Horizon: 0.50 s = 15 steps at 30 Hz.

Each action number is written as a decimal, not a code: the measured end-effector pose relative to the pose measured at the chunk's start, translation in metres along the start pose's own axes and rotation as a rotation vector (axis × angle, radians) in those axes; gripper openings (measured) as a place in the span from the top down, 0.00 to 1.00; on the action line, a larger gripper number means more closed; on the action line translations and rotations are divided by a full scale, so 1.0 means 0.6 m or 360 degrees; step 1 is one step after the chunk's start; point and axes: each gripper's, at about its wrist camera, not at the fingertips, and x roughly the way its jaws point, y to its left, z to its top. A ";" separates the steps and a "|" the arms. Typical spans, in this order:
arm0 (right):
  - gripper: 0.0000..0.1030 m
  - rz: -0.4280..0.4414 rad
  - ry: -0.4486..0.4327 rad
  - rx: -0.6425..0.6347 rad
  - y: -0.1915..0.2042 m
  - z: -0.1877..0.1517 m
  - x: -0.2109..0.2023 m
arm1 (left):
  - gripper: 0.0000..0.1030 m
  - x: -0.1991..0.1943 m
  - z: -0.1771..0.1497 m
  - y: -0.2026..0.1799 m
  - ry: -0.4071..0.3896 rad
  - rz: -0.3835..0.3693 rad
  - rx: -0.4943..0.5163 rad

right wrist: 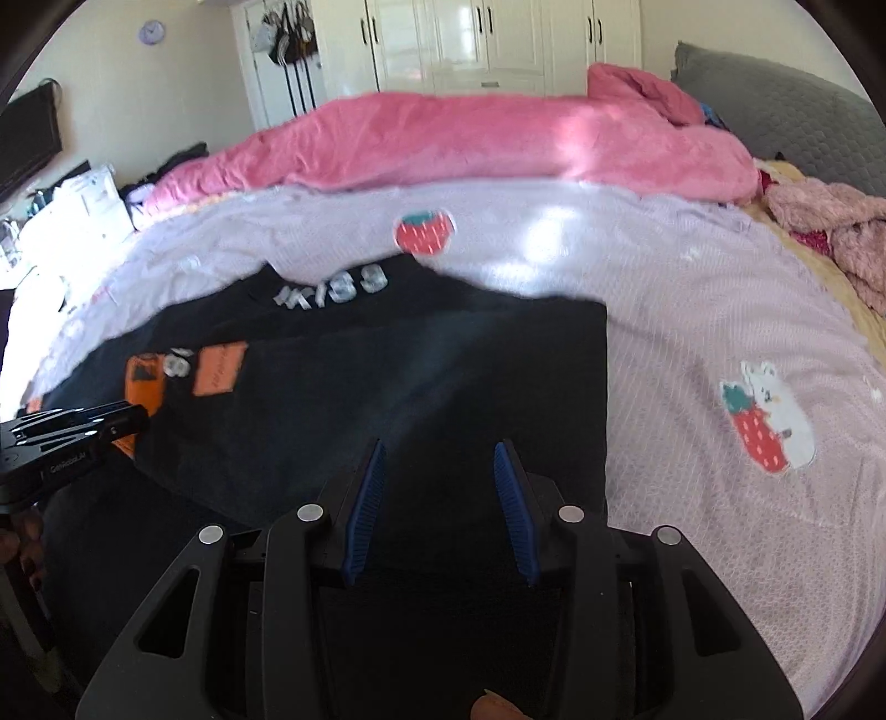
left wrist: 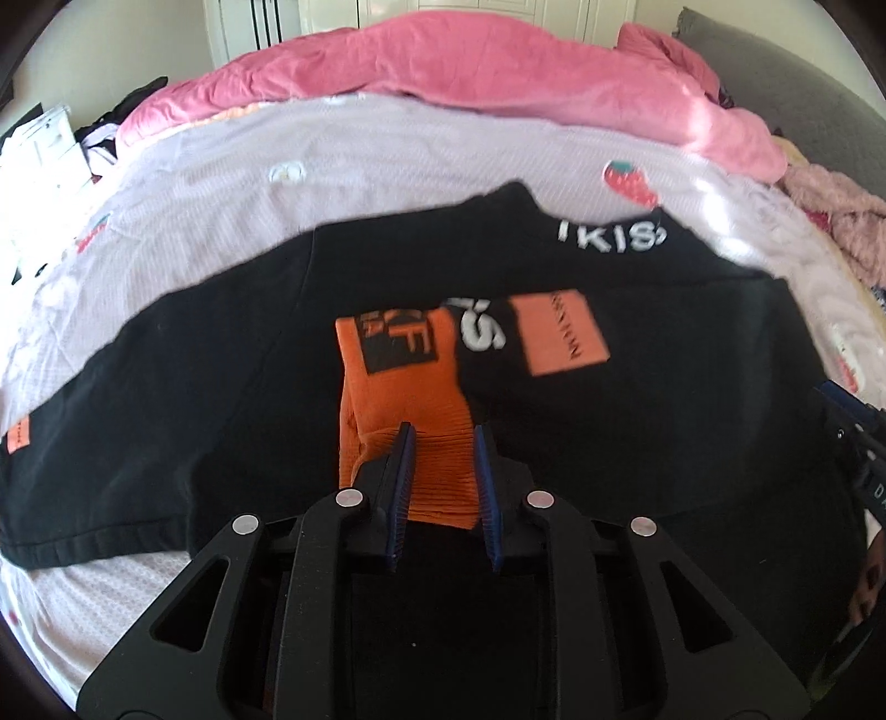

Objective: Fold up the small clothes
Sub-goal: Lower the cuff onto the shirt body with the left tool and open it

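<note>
A black garment (left wrist: 232,387) with white letters and orange patches lies spread on the lilac bed sheet (left wrist: 343,183); it also shows in the right wrist view (right wrist: 443,376). An orange ribbed cuff (left wrist: 410,410) of a sleeve lies folded over the black cloth. My left gripper (left wrist: 443,437) has its jaws closed on the end of that orange cuff. My right gripper (right wrist: 437,451) is open and empty, low over the garment's right part near its straight right edge. The left gripper also appears at the left of the right wrist view (right wrist: 77,426).
A pink duvet (right wrist: 470,138) is bunched along the far side of the bed. A grey pillow (right wrist: 786,111) and a pink fluffy cloth (right wrist: 830,221) lie at the far right. White wardrobes (right wrist: 470,44) stand behind. Clutter sits at the far left (right wrist: 72,205).
</note>
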 end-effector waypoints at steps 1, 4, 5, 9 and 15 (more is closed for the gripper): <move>0.61 -0.0029 0.0065 0.0018 -0.007 -0.003 0.013 | 0.85 0.002 -0.004 0.002 -0.0011 -0.0008 -0.0002; 0.61 0.0005 0.0089 0.0054 -0.016 -0.006 0.019 | 0.85 -0.001 -0.006 0.006 -0.0030 -0.0026 -0.0013; 0.60 0.0009 0.0080 0.0046 -0.014 -0.005 0.016 | 0.85 -0.003 -0.006 0.008 -0.0035 -0.0035 -0.0018; 0.47 0.0044 0.0043 0.0018 -0.002 -0.005 0.004 | 0.79 -0.020 -0.007 0.011 -0.0067 -0.0051 -0.0031; 0.36 0.0067 -0.0036 -0.0031 0.015 0.001 -0.023 | 0.68 -0.054 -0.010 0.017 -0.0110 -0.0063 -0.0046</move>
